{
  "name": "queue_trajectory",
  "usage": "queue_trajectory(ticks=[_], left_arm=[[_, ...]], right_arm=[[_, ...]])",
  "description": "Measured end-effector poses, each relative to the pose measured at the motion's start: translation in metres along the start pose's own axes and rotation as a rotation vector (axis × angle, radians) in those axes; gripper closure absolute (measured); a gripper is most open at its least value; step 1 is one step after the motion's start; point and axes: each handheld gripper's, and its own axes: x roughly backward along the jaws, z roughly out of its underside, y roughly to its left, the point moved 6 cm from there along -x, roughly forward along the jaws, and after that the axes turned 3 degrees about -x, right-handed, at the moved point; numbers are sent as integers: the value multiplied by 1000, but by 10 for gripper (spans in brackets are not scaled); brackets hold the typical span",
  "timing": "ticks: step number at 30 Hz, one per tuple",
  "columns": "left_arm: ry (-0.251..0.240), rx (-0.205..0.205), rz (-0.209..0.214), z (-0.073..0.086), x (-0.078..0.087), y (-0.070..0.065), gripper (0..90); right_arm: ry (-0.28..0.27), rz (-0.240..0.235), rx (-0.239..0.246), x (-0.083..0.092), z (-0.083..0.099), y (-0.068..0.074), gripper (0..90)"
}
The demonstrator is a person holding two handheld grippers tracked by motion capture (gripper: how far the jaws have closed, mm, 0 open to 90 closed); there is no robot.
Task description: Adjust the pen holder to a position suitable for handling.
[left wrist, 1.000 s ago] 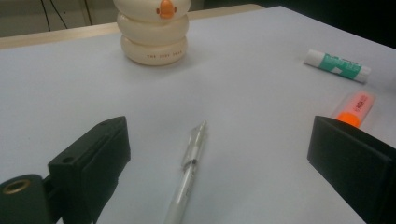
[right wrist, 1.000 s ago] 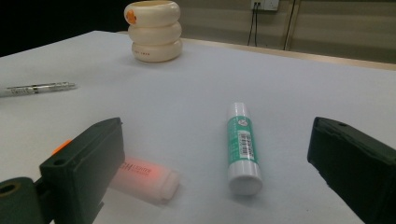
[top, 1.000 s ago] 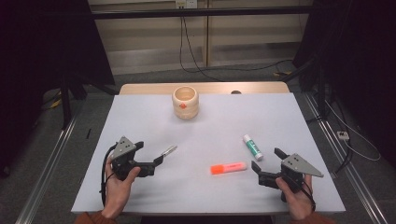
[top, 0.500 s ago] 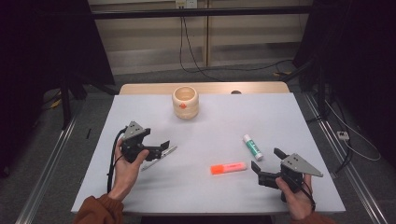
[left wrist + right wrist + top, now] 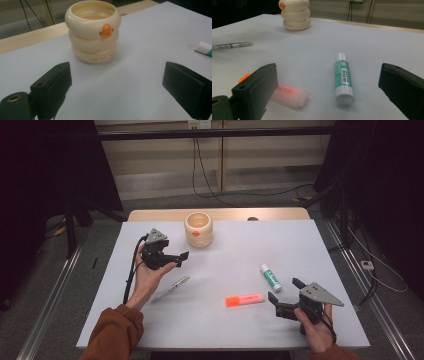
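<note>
Rust-orange sleeve (image 5: 116, 332) at the near left edge of the pale grey table (image 5: 320, 250) leads to the person's left hand (image 5: 150, 272), which holds the left gripper (image 5: 176, 257) raised above the surface, its black cable looping down beside the wrist. Its jaws stand wide apart with nothing between them; in the left gripper view they frame bare tabletop, with the cream holder ahead of them. Just below that hand a clear pen (image 5: 171, 288) lies slantwise on the table, apart from the gripper.

Toward the far edge, right of the left gripper and near it, stands the cream ringed pen holder (image 5: 198, 228), upright and open-topped, built like three stacked rings with a small orange beak on its front (image 5: 106, 30). Faint lettering runs round its lowest ring, too small to read.

In the middle front lies an orange highlighter (image 5: 244, 300), nearly level across the table. Just beyond it to the right rests a glue stick (image 5: 270, 277) with a green label and white cap, angled, apart from the highlighter.

At the near right, the right hand (image 5: 315, 325) grips the right gripper (image 5: 284, 296), low by the table with its grey plate on top. Its jaws are spread and empty; in the right gripper view the glue stick (image 5: 343, 77) lies between them, farther off, with the highlighter (image 5: 289, 96) by the left jaw.
</note>
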Motion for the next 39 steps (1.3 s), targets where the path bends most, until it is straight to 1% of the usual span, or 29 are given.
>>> queue_trajectory(ticks=[2, 3, 4, 5, 6, 7, 8, 9, 10, 11, 14, 16, 17, 18, 19, 20, 21, 22, 23, 24, 25, 26, 29, 30, 31, 33, 34, 36, 39], left_arm=[[-3, 9, -4, -8, -6, 3, 79], [-3, 9, -4, -8, -6, 3, 78], [-19, 26, -6, -15, -9, 7, 78], [-19, 26, -6, -15, -9, 7, 80], [-32, 37, -8, -23, -11, 12, 83], [-32, 37, -8, -23, -11, 12, 83], [-41, 45, -21, -30, -13, 17, 83], [-41, 45, -21, -30, -13, 17, 83], [-47, 50, -32, -36, -16, 22, 84], [-47, 50, -32, -36, -16, 22, 85], [-39, 49, -55, -42, -24, 28, 89], [-38, 61, -53, -48, -32, 31, 90], [-38, 61, -53, -48, -32, 31, 95], [-29, 42, -57, -53, -36, 32, 99], [-29, 42, -57, -53, -36, 32, 99], [-32, 41, -67, -59, -41, 34, 102], [-32, 41, -67, -59, -41, 34, 110], [-43, 52, -66, -62, -44, 33, 110], [-29, 44, -67, -64, -46, 34, 118], [-29, 43, -72, -67, -50, 35, 119], [-19, 31, -76, -69, -52, 36, 124], [0, 14, -99, -75, -57, 38, 136], [3, 14, -101, -80, -62, 42, 157], [5, 20, -98, -83, -67, 45, 169], [5, 20, -98, -83, -67, 45, 178], [32, 11, -115, -83, -72, 49, 178], [43, 16, -120, -83, -77, 53, 190], [41, 24, -119, -83, -79, 55, 232], [64, 38, -122, -79, -86, 61, 241]], right_arm=[[1, -2, 4, 0, 0, 1, 23], [1, -2, 4, 0, 0, 1, 23], [-1, -2, 4, 1, 0, 2, 24], [-1, -2, 4, 1, 0, 2, 24], [-3, -4, 4, 1, 0, 2, 24], [-3, -4, 4, 1, 0, 2, 24], [-3, -4, 4, 2, 0, 2, 24], [-3, -4, 4, 2, 0, 2, 24], [-2, -6, 2, 1, 0, 2, 24], [-2, -6, 2, 1, 0, 2, 24], [1, -11, 4, 0, 0, 2, 24], [2, -13, 5, 0, 0, 2, 24], [2, -13, 5, 0, 0, 2, 24], [2, -13, 5, 0, 0, 2, 24], [2, -13, 5, 0, 0, 2, 24], [2, -15, 4, 0, 0, 2, 24], [2, -15, 4, 0, 0, 2, 24], [2, -15, 3, 0, 0, 2, 24], [3, -17, 3, 0, 0, 3, 24], [4, -17, 1, 0, 0, 3, 24], [3, -18, 1, 0, 0, 3, 24], [2, -18, 3, 0, 0, 3, 24], [3, -18, 2, 0, 0, 3, 24], [4, -20, 1, 1, 0, 3, 24], [4, -20, 1, 1, 0, 3, 24], [3, -22, 1, 1, 0, 3, 24], [4, -23, 4, 1, 0, 3, 24], [4, -26, -2, 1, 0, 4, 24], [2, -27, 6, 1, 0, 4, 24]])
